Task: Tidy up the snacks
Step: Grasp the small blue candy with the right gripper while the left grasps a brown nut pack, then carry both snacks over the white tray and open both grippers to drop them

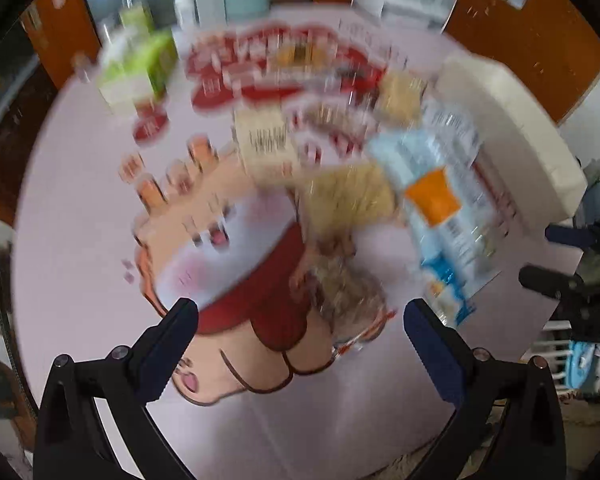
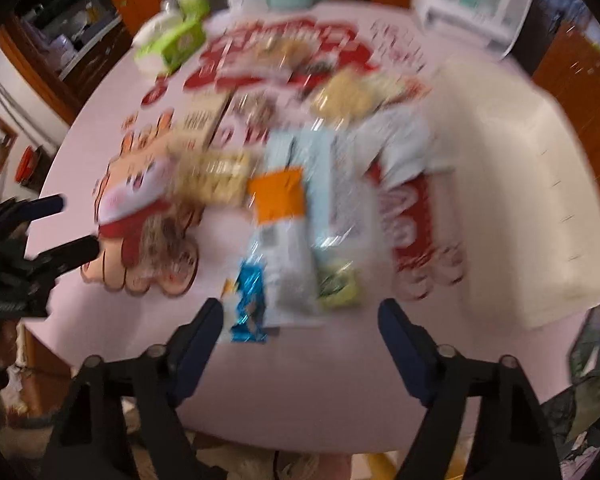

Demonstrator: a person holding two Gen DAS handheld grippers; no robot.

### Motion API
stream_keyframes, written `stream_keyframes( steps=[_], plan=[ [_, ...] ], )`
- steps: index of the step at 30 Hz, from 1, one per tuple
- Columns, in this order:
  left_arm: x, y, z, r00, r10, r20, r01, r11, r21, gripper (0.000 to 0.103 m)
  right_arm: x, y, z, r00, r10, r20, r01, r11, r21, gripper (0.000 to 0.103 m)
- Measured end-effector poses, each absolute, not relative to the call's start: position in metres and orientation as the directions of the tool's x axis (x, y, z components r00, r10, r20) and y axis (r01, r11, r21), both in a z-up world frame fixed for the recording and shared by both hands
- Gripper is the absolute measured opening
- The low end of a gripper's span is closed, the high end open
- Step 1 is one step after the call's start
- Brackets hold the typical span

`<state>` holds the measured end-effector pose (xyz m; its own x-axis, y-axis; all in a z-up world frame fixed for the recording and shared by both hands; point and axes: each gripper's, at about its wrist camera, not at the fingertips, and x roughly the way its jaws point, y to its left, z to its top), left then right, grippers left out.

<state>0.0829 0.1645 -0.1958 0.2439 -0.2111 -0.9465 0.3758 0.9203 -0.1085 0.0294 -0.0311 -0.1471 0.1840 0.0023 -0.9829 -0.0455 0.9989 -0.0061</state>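
Both views, blurred by motion, look down on a pink worktop [image 2: 332, 384] with a red-and-peach printed pattern, where snack packets lie in a loose cluster near its middle: a pale blue bag with an orange label [image 2: 278, 196], a small shiny blue packet [image 2: 249, 304] just beside it, and yellowish packets [image 1: 350, 194] behind. The left claw [image 1: 300, 324] and right claw [image 2: 300, 322] each hang over the worktop with fingers apart and nothing between them. A cream tray [image 2: 540, 200] sits at the right.
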Motion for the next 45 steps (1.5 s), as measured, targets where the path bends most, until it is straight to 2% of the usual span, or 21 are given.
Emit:
stream_keyframes(
  steps=[2,5,8,16,17,18,20,22,23,25,27,30,34,38,45],
  plan=[
    [0.086,0.166,-0.216,0.187,-0.238,-0.953,0.353,0.922,-0.161,0.100,0.027,-0.022,-0.165,0.124,0.057,-0.991,-0.071,0.996,0.049,0.066],
    [0.093,0.166,-0.233,0.147,-0.269,-0.952,0.310,0.926,-0.214,0.100,0.025,-0.006,-0.187,0.069,0.132,-0.989,-0.099,0.987,0.125,0.063],
    [0.103,0.164,-0.242,0.117,-0.295,-0.948,0.274,0.927,-0.254,0.100,0.029,0.002,-0.202,0.049,0.137,-0.989,-0.102,0.986,0.132,0.062],
    [0.116,0.134,-0.260,0.100,-0.212,-0.972,0.283,0.943,-0.176,0.098,0.041,0.014,-0.231,0.052,0.076,-0.996,-0.078,0.994,0.072,0.062],
    [0.116,0.132,-0.263,0.096,-0.199,-0.975,0.278,0.946,-0.166,0.098,0.042,0.015,-0.234,0.051,0.072,-0.996,-0.078,0.995,0.068,0.058],
    [0.115,0.131,-0.265,0.049,-0.259,-0.965,0.272,0.933,-0.237,0.097,0.043,0.017,-0.239,0.046,0.063,-0.997,-0.077,0.995,0.059,0.056],
    [0.114,0.130,-0.272,0.026,-0.251,-0.968,0.252,0.938,-0.237,0.095,0.042,0.023,-0.237,0.063,0.025,-0.998,-0.106,0.994,0.018,0.044],
    [0.110,0.132,-0.274,0.023,-0.251,-0.968,0.238,0.942,-0.238,0.094,0.041,0.027,-0.237,0.068,0.000,-0.998,-0.129,0.992,-0.009,0.037],
    [0.109,0.131,-0.274,0.027,-0.245,-0.969,0.241,0.943,-0.232,0.091,0.040,0.026,-0.237,0.066,0.003,-0.998,-0.132,0.991,-0.006,0.034],
    [0.106,0.128,-0.272,0.046,-0.221,-0.974,0.259,0.944,-0.202,0.079,0.038,0.026,-0.235,0.062,0.015,-0.998,-0.136,0.991,0.006,0.033],
    [0.102,0.123,-0.265,0.071,-0.223,-0.972,0.303,0.934,-0.192,0.038,0.039,0.030,-0.236,0.058,0.032,-0.998,-0.142,0.990,0.023,0.032],
    [0.100,0.122,-0.261,0.036,-0.248,-0.968,0.303,0.926,-0.226,0.038,0.035,0.030,-0.215,0.080,0.075,-0.994,-0.165,0.984,0.061,0.031],
    [0.094,0.134,-0.227,0.110,-0.253,-0.961,0.301,0.930,-0.211,0.038,0.031,0.024,-0.176,0.149,0.081,-0.986,-0.189,0.981,0.052,0.031],
    [0.093,0.134,-0.159,0.232,-0.306,-0.923,0.335,0.916,-0.219,0.038,0.030,-0.005,-0.133,0.254,0.073,-0.964,-0.143,0.989,0.037,0.031],
    [0.113,0.071,-0.073,0.358,-0.388,-0.849,0.423,0.878,-0.222,0.038,0.047,-0.080,-0.058,0.440,-0.002,-0.898,0.006,1.000,0.001,0.031]
  ],
)
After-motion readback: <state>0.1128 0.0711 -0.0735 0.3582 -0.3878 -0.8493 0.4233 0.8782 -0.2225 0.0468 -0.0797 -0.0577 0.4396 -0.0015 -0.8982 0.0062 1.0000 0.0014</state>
